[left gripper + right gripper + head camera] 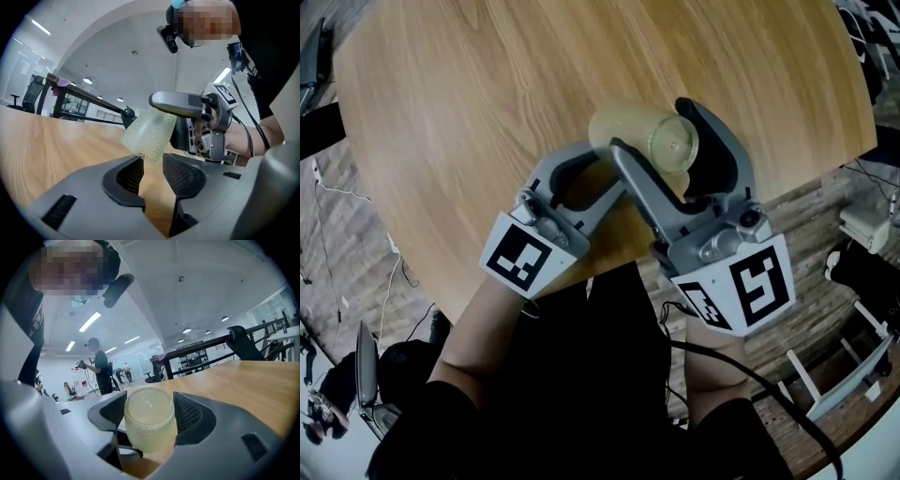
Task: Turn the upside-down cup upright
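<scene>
Fingers (pixel 190 414) of the right gripper (pixel 150 405) are pinching the cup (pixel 150 425) from both sides, their ribbed pads pressing on its wall. The translucent, pale yellow cup has a dotted texture. It is lying tilted in the grip, neither upside down nor upright, with its flat base facing back toward the right gripper's camera and its mouth end pointing away. In the head view the cup is sitting at about 1 o'clock from the frame's centre, over the round wooden table (pixel 441 112); it is appearing to hang clear of the wood.

At about 8 o'clock from the cup, the left gripper (pixel 602 169) is pointing toward the cup's mouth end. Its fingers (pixel 180 171) are standing a little apart, with a narrow gap between them showing only bare tabletop. The lower edge of the cup is hovering just beyond the tips, at 12 o'clock in the left gripper view, and the pads are not pressing on it.

Both marker cubes are facing up near the table's edge, the left one (pixel 523 258) at 7 o'clock and the right one (pixel 750 286) at 5 o'clock from the cup. In the right gripper view, a person (pixel 101 366) is standing far behind the table at 10 o'clock.
</scene>
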`<state>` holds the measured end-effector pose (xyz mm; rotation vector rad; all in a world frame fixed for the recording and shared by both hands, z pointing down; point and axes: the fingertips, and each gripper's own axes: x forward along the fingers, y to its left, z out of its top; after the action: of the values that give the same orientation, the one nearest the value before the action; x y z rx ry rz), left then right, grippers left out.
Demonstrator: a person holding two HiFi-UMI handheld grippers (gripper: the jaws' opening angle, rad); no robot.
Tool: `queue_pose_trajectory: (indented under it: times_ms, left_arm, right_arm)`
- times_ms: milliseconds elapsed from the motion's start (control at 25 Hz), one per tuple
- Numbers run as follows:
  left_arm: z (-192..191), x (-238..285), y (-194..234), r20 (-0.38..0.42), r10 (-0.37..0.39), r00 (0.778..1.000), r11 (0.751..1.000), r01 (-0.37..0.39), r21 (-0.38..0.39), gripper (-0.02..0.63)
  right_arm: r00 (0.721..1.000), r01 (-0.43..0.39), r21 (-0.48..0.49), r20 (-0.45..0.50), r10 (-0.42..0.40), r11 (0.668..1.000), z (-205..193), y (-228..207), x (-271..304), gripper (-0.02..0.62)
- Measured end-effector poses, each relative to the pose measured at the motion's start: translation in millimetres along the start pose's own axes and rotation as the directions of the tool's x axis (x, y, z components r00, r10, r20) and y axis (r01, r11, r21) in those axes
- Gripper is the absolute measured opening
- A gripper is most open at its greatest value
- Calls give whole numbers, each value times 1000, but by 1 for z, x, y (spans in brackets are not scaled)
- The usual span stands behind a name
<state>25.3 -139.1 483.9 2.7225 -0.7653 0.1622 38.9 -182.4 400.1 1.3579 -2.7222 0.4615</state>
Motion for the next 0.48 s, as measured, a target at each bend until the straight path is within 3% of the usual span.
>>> queue_pose_trajectory:
  times_ms: [200, 320, 480]
  left_arm:
    - [3, -6, -7, -11, -43, 999, 996, 44, 72, 104]
    - [4, -6, -10, -36, -52, 998, 985, 57, 161, 84]
    - [1, -6, -14, -52, -63, 997, 979, 72, 191, 67]
  right_arm:
    - [998, -28, 95, 54, 23, 995, 4, -4, -4, 275]
    - [997, -23, 97, 81, 15, 995, 6, -9, -7, 275]
    - [995, -12, 112, 95, 1, 994, 2, -13, -9, 275]
